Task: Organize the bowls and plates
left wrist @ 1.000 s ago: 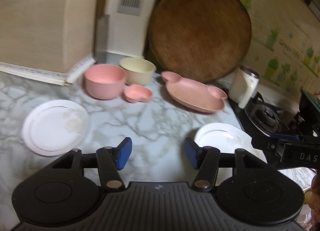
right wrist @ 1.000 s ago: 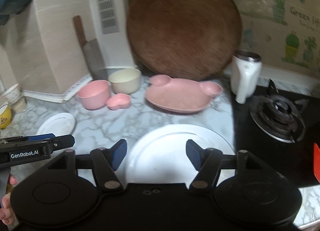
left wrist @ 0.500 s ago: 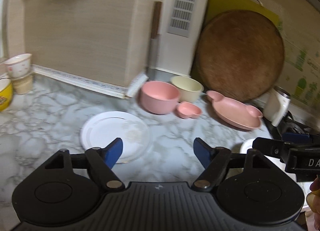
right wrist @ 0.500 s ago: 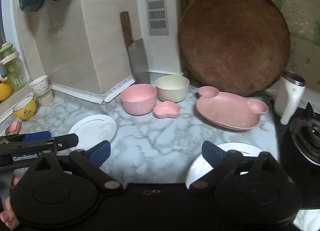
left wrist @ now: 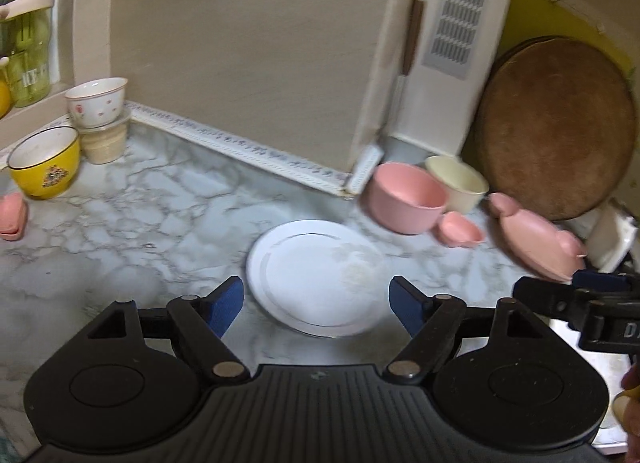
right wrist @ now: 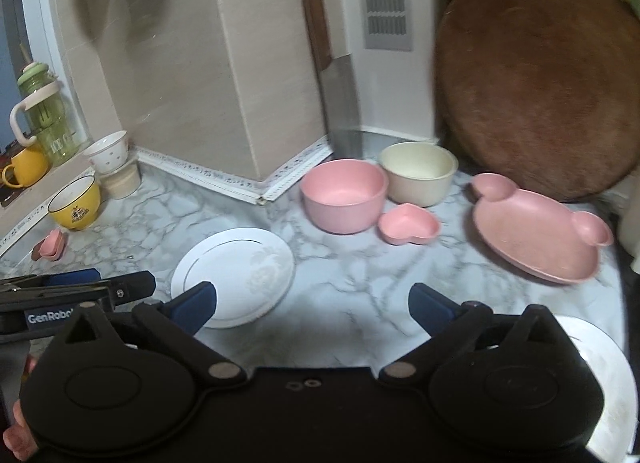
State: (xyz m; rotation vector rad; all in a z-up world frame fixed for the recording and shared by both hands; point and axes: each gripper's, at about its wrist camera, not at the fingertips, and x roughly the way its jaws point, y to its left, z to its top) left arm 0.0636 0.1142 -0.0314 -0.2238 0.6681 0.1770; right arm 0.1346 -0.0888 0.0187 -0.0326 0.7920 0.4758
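My left gripper (left wrist: 316, 305) hovers open and empty just in front of a small white plate (left wrist: 316, 283) on the marble counter. My right gripper (right wrist: 312, 307) is wide open over bare counter, between that small plate (right wrist: 234, 275) and a large white plate (right wrist: 608, 383) at the lower right. Behind stand a pink bowl (right wrist: 344, 195), a cream bowl (right wrist: 418, 171), a pink heart dish (right wrist: 408, 225) and a pink bear-shaped plate (right wrist: 536, 239). Each gripper shows at the edge of the other's view.
A round wooden board (right wrist: 536, 75) and a cleaver (right wrist: 336, 103) lean on the back wall. At the left stand a yellow bowl (left wrist: 42, 161), a flowered white bowl (left wrist: 96, 101) on a cup, small pink dishes (left wrist: 12, 215) and a green jar (right wrist: 44, 115).
Both views have swung left along the counter. Both pairs of jaws have widened. The small white plate now sits centred before my left fingers; the large plate has slid to the right edge.
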